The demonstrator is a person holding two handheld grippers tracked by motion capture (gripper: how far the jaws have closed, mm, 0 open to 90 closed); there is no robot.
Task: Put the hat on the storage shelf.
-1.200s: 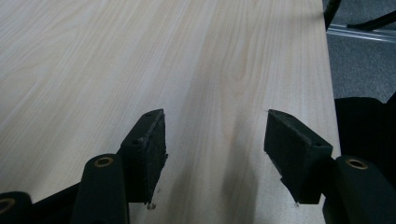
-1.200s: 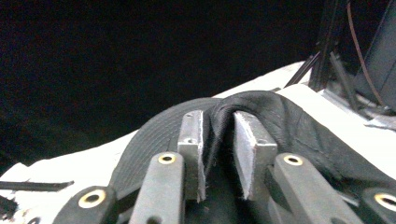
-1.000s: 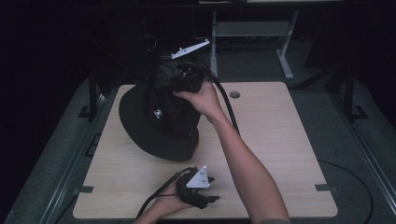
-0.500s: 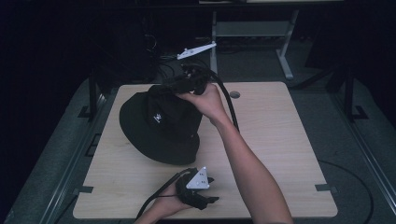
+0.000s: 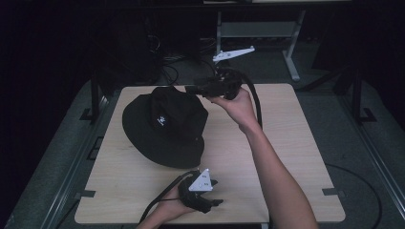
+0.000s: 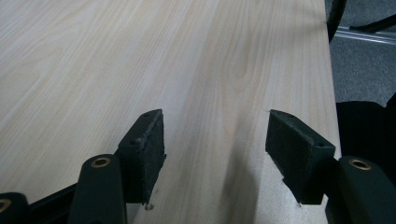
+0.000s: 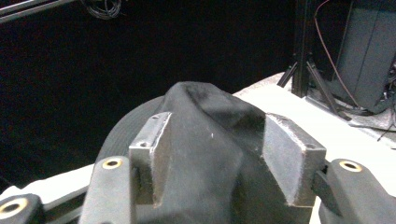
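Hat fabric, black and soft, is the thing in hand here, though the nearest item in the high view is the left gripper (image 5: 217, 202), which sits low at the near edge of the desk (image 5: 296, 157) with its grey three-cornered plate on top and its cable curling off toward the person. Its jaws stand well apart with nothing between them; in the left gripper view the two black pads (image 6: 148, 149) frame only bare pale wood grain, with the desk's edge and grey floor beyond on the right. Farther in, the black bucket hat (image 5: 165, 126) lies on the left-centre of the desk, brim spread flat on the wood and crown pushed up toward the far side, a small white mark on its front. The person's right forearm reaches diagonally across the desk from the near right corner, and the right hand (image 5: 239, 107) holds the right gripper (image 5: 191, 89) just beyond the hat's far edge, pointing toward the left of the view at the raised crown. Its jaws have just been opening: in the right gripper view the grey pads (image 7: 152, 154) stand on either side of a peaked fold of the hat (image 7: 210, 154), the cloth rising between them, and the pads look eased off rather than pinching it. Past the desk's far edge are dark cables and a metal frame leg on the floor.
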